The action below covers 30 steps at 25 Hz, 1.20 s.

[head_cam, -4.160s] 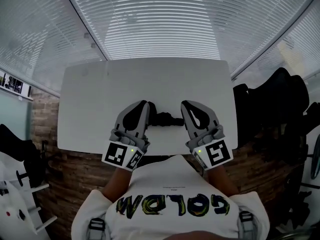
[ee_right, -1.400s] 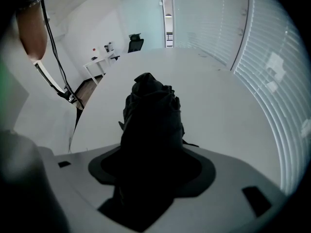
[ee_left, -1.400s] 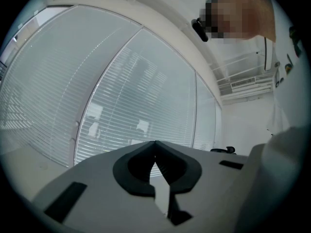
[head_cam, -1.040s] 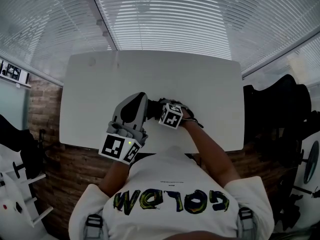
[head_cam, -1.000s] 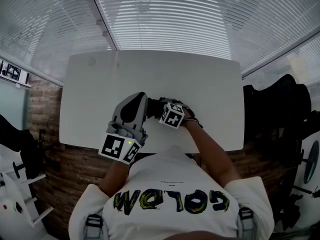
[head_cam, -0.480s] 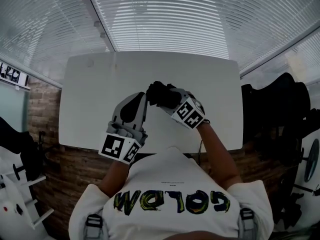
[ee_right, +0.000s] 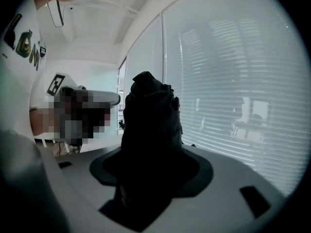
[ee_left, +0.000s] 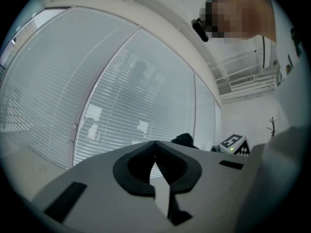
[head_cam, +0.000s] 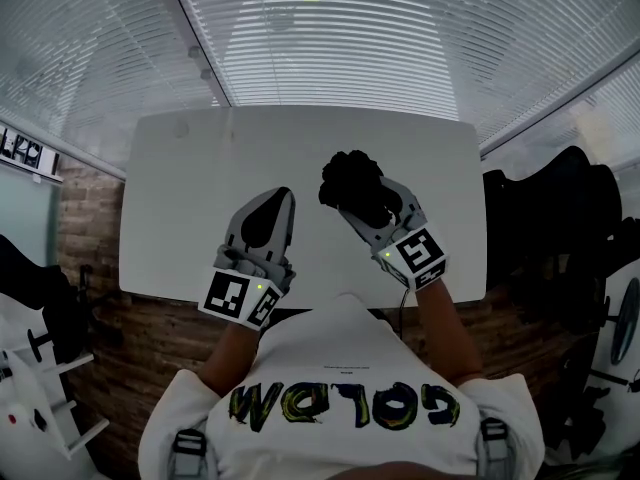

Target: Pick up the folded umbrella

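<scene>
The folded umbrella [head_cam: 348, 173] is a black bundle held clear of the white table [head_cam: 190, 168]. My right gripper [head_cam: 372, 200] is shut on its lower part, right of centre in the head view. In the right gripper view the umbrella [ee_right: 150, 120] sticks out from between the jaws of the right gripper [ee_right: 150, 159] and hides the pads. My left gripper [head_cam: 283, 196] rests low over the table's near half, shut with nothing in it. In the left gripper view the left gripper's [ee_left: 155, 143] tips meet, and the umbrella [ee_left: 184, 140] shows just beyond them.
Windows with white blinds [head_cam: 330, 38] run along the table's far side and both ends. Dark chairs or bags [head_cam: 560, 198] stand to the right of the table. A white rack [head_cam: 40, 388] stands on the brick-patterned floor at the lower left.
My right gripper has lifted the umbrella off the table, swung it up and to the right, and turned from pointing down to nearly level. The left gripper has stayed put.
</scene>
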{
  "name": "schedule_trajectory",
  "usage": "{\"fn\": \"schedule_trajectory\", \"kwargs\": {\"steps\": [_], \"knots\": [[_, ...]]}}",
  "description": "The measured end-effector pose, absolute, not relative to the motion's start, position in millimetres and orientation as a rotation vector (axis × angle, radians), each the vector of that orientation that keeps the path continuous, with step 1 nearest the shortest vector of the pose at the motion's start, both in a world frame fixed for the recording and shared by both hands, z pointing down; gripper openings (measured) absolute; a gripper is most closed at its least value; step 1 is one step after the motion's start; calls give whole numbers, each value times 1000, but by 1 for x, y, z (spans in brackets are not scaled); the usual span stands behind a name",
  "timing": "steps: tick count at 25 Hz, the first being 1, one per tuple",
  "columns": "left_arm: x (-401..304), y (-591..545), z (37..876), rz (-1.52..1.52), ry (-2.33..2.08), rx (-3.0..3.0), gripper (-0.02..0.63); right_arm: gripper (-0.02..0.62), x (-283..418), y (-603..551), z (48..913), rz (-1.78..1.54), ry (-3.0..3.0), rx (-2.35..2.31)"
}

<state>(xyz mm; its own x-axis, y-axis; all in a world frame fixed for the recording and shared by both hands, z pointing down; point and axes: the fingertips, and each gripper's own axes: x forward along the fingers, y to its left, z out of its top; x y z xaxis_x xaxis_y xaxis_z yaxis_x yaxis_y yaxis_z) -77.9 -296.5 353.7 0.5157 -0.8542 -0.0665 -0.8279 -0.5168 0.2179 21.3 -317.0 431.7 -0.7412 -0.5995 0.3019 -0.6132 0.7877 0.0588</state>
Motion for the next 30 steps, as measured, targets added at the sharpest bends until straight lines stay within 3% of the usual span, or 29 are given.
{"fn": "schedule_trajectory", "kwargs": {"steps": [13,30], "knots": [[-65,-298,354,-248,-1407,2613,9,249,50,-292,353,-13,-2857,1108],[-70,-304,353,-245,-1416,2613,9,249,50,-298,343,-23,-2883,1136]]}}
